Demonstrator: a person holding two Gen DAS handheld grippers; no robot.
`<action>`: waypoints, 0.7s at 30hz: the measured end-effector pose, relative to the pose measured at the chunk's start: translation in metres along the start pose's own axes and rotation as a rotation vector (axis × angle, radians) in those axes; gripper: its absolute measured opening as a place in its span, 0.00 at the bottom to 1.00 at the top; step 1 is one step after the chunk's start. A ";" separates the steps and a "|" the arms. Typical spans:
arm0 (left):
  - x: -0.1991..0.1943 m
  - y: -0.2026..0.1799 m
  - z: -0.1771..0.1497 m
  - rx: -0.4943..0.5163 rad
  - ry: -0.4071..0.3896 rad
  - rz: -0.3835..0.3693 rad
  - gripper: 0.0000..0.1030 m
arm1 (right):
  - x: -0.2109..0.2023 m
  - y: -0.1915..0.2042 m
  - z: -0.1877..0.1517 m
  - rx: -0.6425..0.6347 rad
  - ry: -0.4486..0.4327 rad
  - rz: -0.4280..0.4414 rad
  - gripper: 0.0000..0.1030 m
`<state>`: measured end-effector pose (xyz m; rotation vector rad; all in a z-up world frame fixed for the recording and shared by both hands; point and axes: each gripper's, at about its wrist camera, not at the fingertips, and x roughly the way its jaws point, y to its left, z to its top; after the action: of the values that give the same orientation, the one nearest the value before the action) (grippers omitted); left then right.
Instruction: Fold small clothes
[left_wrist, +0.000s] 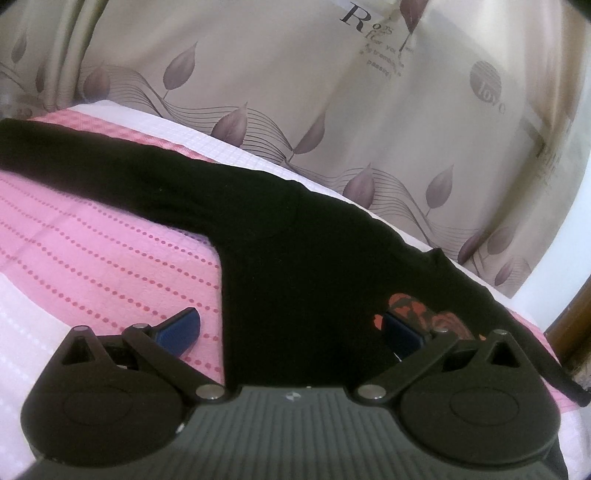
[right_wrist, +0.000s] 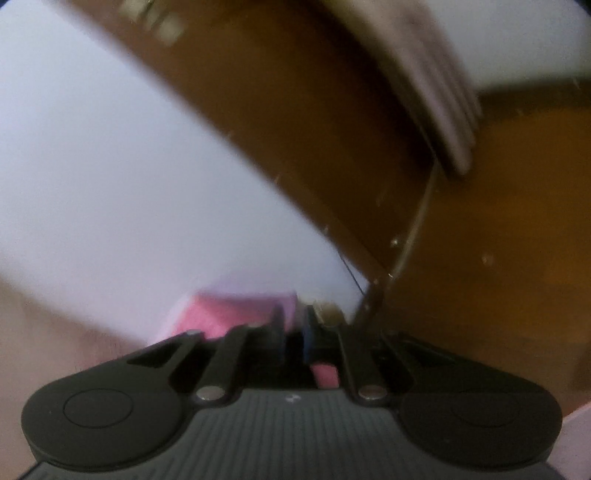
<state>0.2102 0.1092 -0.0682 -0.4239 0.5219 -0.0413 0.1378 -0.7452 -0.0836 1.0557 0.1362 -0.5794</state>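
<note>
Your left gripper (left_wrist: 291, 328) is spread wide, low centre of its view. One finger (left_wrist: 181, 325) sits over the pink bedcover (left_wrist: 92, 251); the other hangs over the red print (left_wrist: 417, 314) on the black top (left_wrist: 295, 258). Neither pad presses cloth.

The top lies flat on the bed, one sleeve (left_wrist: 92, 162) running to the upper left, the collar at the right by the far bed edge. A leaf-print curtain (left_wrist: 332, 92) hangs just beyond that edge. Bare bedcover lies left of the top.

Your right gripper (right_wrist: 294, 339) shows blurred, its jaws nearly together with a narrow gap. Whether anything is pinched, you cannot tell. Ahead: a pink bed corner (right_wrist: 229, 310), a white wall (right_wrist: 110, 166) and brown wood (right_wrist: 314, 129). The top is not in this view.
</note>
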 end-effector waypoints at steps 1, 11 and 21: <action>0.000 0.000 0.000 0.000 0.000 0.001 1.00 | -0.005 -0.012 -0.001 0.063 -0.018 0.014 0.44; 0.000 0.001 0.000 0.008 0.004 0.005 1.00 | -0.011 -0.021 -0.027 0.079 0.139 0.121 0.54; -0.002 0.003 0.000 0.019 0.009 0.010 1.00 | 0.005 0.025 -0.045 -0.102 0.104 0.162 0.13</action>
<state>0.2088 0.1124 -0.0685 -0.4026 0.5321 -0.0389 0.1620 -0.6995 -0.0885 0.9879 0.1678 -0.3681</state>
